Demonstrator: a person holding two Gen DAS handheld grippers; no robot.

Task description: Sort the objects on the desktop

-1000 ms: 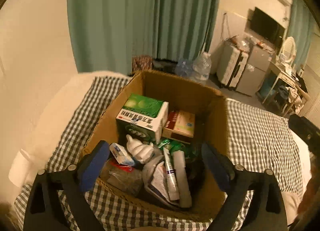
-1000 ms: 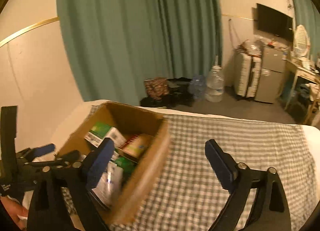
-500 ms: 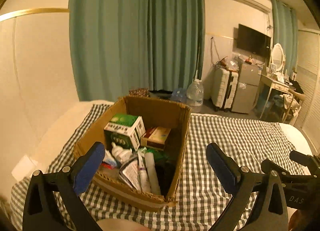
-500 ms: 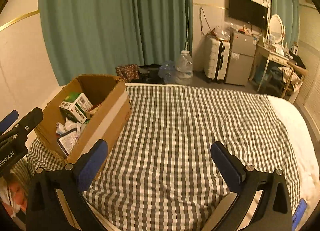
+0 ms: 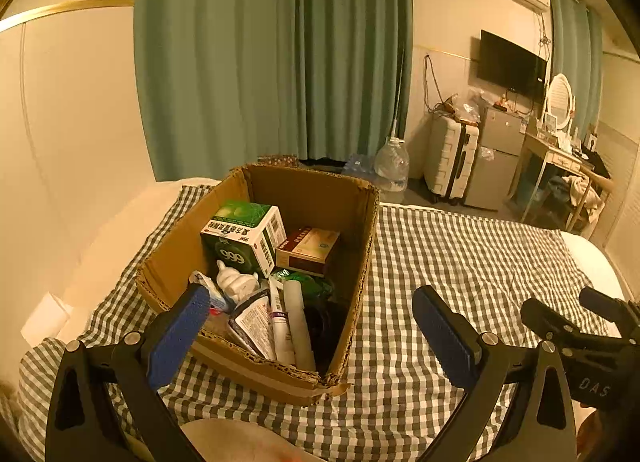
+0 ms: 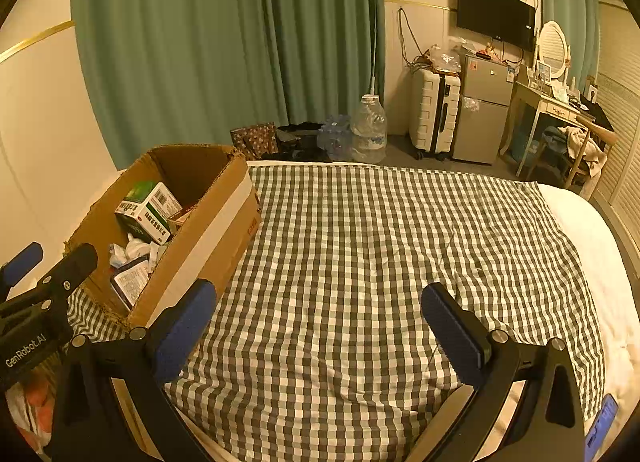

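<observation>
Cardboard, corrugated and ragged along its torn rim, forms an open box (image 5: 256, 362) on a green-and-white checked cloth (image 6: 360, 262) spread over a bed. Inside lie a glossy green carton (image 5: 242, 240), a flat red-and-cream carton (image 5: 310, 248), slim white tubes (image 5: 290, 326) and crinkled packets. The left gripper (image 5: 310, 328) hangs above the box's near edge, jaws spread wide, empty. The right gripper (image 6: 318, 326), likewise spread, faces bare flat cloth beside the box.

Dim warm yellow indoor light, soft shadows, strong fisheye bending, black vignetted corners, focus fairly sharp
</observation>
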